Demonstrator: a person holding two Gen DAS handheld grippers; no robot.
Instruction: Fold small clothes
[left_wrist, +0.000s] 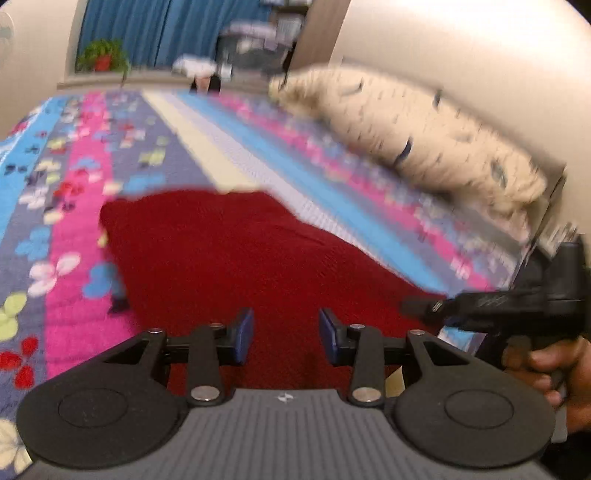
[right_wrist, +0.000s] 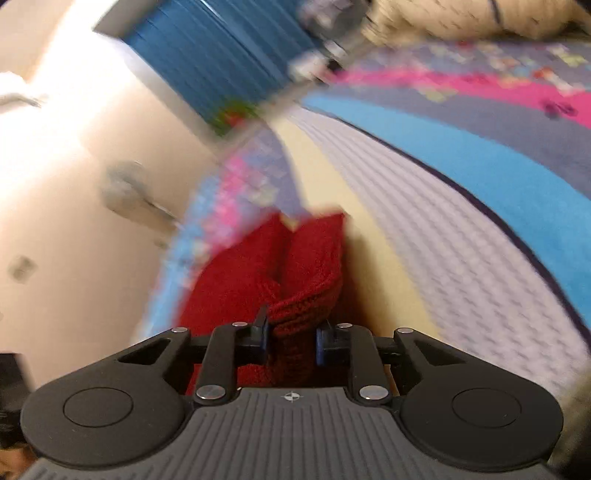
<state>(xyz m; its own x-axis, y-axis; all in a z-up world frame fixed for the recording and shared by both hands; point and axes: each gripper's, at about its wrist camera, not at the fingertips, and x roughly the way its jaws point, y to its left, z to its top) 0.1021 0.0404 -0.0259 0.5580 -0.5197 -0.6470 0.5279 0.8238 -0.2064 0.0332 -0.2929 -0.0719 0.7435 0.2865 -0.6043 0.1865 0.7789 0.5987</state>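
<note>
A dark red knitted garment (left_wrist: 236, 258) lies spread on a colourful patterned bedspread (left_wrist: 74, 206). My left gripper (left_wrist: 286, 336) hovers over its near part, open, with a clear gap between the blue pads (left_wrist: 242, 336) and only the cloth below showing through. In the right wrist view, a bunched fold of the red garment (right_wrist: 306, 266) rises between the pads of my right gripper (right_wrist: 291, 341), which is shut on it. The right gripper (left_wrist: 417, 307) also shows at the right edge of the left wrist view, held by a hand (left_wrist: 546, 365) at the garment's edge.
A cream furry pillow (left_wrist: 424, 136) lies along the wall at the bed's far right. Blue curtains (left_wrist: 177, 29), a potted plant (left_wrist: 105, 55) and blurred clutter stand beyond the bed's far end. A pale wall (right_wrist: 74, 147) fills the left of the right wrist view.
</note>
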